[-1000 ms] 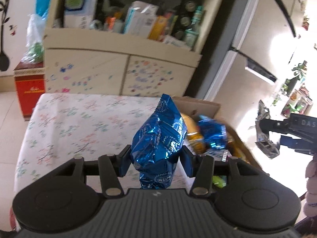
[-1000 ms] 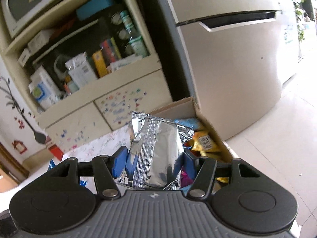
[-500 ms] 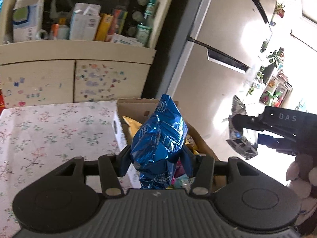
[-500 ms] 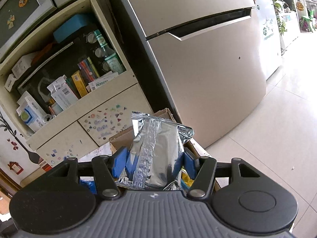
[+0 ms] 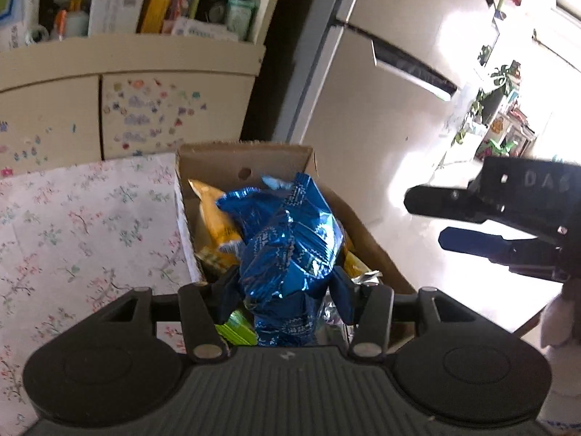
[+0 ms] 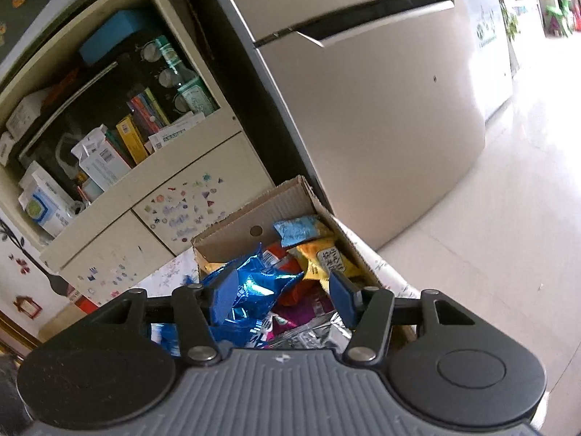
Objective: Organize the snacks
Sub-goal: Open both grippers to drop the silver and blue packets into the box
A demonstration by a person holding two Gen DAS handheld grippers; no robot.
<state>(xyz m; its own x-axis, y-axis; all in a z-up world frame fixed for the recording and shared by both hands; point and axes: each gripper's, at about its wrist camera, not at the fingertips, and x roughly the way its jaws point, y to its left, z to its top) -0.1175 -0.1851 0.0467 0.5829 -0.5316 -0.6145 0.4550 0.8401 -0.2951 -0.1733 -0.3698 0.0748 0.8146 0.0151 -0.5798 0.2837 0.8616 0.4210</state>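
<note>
A crumpled blue foil snack bag (image 5: 290, 250) stands upright between the pads of my left gripper (image 5: 285, 294). The jaws are opening, but the pads still touch the bag. It hangs over an open cardboard box (image 5: 247, 152) that holds yellow, orange and blue snack packets. My right gripper (image 6: 285, 299) is over the same box (image 6: 232, 232), its jaws closing with nothing between them. A silver foil bag (image 6: 312, 338) lies in the box just under it. Blue foil (image 6: 254, 287) shows behind its left finger. In the left wrist view my right gripper (image 5: 425, 219) hovers to the right of the box.
The box sits at the right end of a table with a flowered cloth (image 5: 90, 236). Behind stand a cream cabinet (image 5: 145, 54) with crowded shelves and a tall fridge (image 6: 363, 109). Pale tiled floor (image 6: 490, 254) lies to the right. A fluffy sleeve (image 5: 559, 319) shows at the right edge.
My left gripper carried the blue bag rightward from above the table to over the box. My right gripper let go of the silver bag, which now lies in the box.
</note>
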